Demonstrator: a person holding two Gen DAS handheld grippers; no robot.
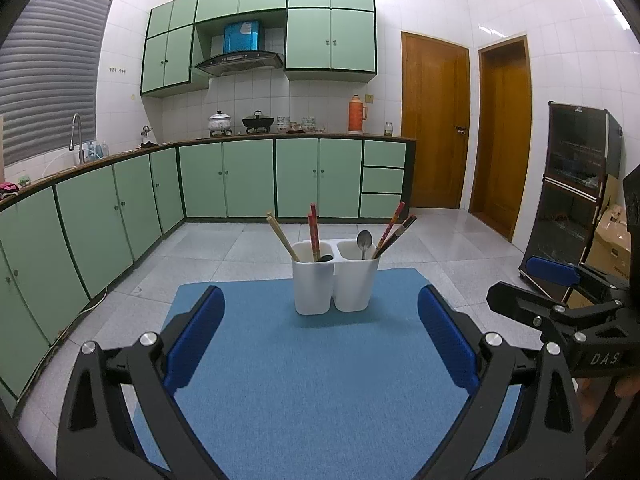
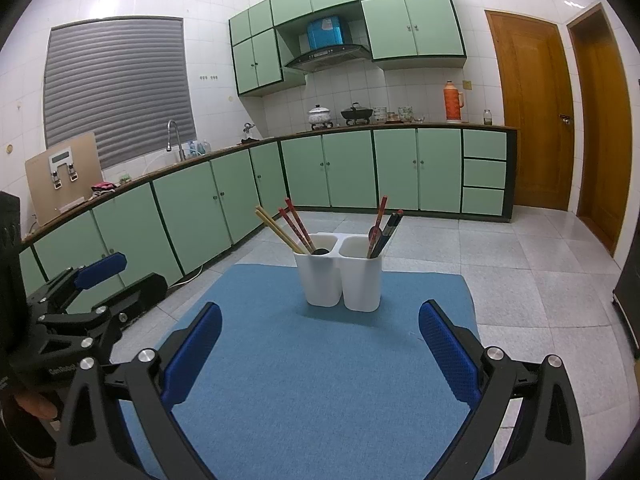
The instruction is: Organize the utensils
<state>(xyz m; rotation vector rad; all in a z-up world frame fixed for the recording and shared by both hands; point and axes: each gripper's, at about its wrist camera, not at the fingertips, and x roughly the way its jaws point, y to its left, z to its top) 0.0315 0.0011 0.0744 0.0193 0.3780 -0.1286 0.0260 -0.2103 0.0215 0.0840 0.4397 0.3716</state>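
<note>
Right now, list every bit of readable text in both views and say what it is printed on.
"DAS": white letters on the black body of the right gripper, cut off at the frame edge.
"GenRobot": faint print on the black body of the left gripper.
Blue box above the range hood: label too blurred to read.

Your left black gripper with blue padded fingers (image 1: 320, 336) hovers with jaws spread wide, short of the white twin-cup utensil holder (image 1: 334, 280). Your right gripper (image 2: 320, 340), identical, hangs alongside, equally spread and empty.
</note>
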